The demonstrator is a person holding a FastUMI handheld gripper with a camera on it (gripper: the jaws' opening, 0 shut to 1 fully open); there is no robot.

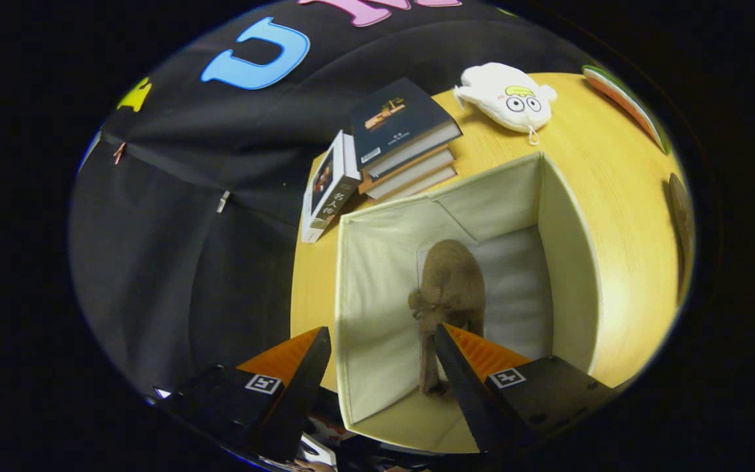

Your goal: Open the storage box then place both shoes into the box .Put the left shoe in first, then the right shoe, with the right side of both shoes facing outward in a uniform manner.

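On the wooden desk, near its left edge, the cream storage box stands open w/ one brown shoe lying on its pale bottom, toe pointing away from the gripper. Gripper hangs above the box's near side, fingers spread wide & holding nothing; right finger is over the shoe's heel end, left finger outside the box's left wall. Beyond the box: stack of books at the desk's far left corner, white plush toy by the far edge.
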